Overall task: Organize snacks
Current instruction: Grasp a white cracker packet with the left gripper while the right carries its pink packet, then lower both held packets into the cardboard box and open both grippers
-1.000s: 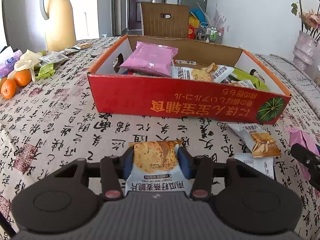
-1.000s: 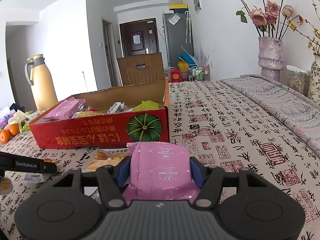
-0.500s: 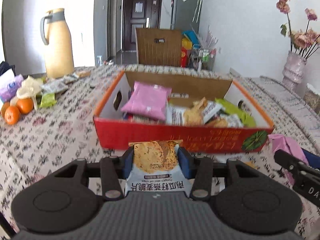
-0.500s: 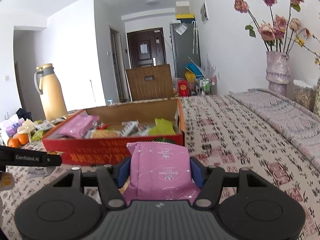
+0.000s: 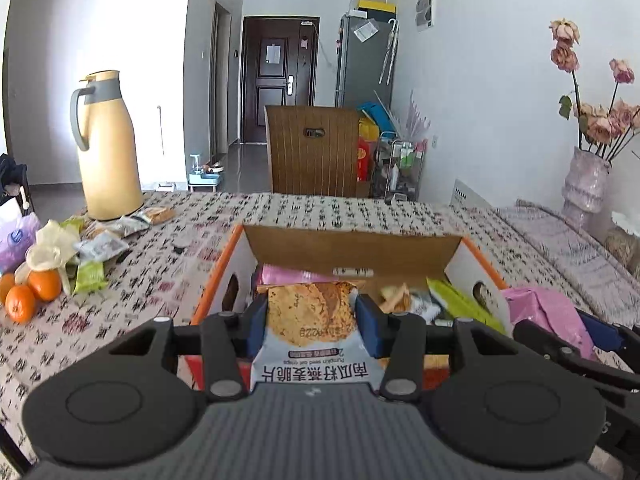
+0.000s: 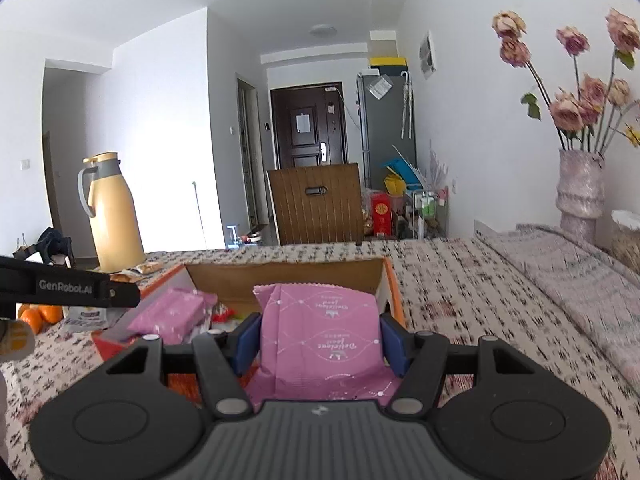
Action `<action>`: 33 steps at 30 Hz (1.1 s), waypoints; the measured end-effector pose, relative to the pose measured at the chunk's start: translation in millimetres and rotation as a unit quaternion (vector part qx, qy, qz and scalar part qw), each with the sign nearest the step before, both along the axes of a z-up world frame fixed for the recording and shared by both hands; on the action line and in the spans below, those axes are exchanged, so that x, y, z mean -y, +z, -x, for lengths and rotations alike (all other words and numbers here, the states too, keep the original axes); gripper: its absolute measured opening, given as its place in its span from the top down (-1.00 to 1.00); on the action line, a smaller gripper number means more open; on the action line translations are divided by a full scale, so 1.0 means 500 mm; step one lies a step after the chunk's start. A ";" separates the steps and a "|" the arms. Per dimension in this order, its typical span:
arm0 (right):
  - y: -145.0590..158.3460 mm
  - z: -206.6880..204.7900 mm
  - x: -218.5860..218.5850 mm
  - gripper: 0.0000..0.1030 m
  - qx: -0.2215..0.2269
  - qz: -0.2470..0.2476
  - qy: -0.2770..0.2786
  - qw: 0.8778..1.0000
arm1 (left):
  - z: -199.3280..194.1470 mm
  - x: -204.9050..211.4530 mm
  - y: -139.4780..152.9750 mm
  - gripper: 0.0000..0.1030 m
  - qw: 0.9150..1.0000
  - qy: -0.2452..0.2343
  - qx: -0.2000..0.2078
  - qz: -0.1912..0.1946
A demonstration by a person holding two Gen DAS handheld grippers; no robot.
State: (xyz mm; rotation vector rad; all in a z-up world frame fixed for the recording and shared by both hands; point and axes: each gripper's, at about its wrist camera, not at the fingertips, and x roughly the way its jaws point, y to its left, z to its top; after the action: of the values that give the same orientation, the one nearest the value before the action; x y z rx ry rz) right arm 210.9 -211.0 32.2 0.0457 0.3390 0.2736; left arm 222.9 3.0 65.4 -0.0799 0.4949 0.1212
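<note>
An oat crisp packet (image 5: 310,322) is pinched by the left gripper (image 5: 310,320), a pink packet (image 6: 320,332) by the right gripper (image 6: 320,338), both held above the near edge of the snack box (image 5: 352,246); release inside it is judged next.

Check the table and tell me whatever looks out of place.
Loose snack packets lie scattered on the tablecloth beside the yellow jug and the oranges, outside the red box where the other snacks are. Nothing looks spilled or damaged.

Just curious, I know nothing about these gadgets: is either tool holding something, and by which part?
Yes. The left tool clamps an oat crisp packet by its side edges; the right tool clamps a pink packet likewise.
</note>
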 end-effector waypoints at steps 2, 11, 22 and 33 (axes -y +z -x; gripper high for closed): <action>0.006 -0.019 -0.010 -0.19 0.003 0.003 0.003 1.000 | -0.018 -0.003 0.006 0.08 1.000 0.000 0.003 -0.001; 0.021 -0.111 -0.054 -0.19 0.001 0.011 0.014 1.000 | -0.103 -0.033 0.003 0.08 1.000 0.011 -0.005 0.008; -0.007 -0.210 -0.096 -0.19 -0.018 0.010 0.021 1.000 | -0.179 -0.073 -0.042 0.08 0.999 0.026 -0.020 0.026; -0.053 -0.234 -0.097 -0.19 -0.045 0.017 0.027 0.998 | -0.186 -0.094 -0.080 -0.02 0.999 0.026 -0.013 0.024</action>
State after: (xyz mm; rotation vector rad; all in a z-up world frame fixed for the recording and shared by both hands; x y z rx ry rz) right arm 327.7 -162.4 5.9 0.0153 0.4341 0.3204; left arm 315.8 50.1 25.4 -0.1378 0.5212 0.1617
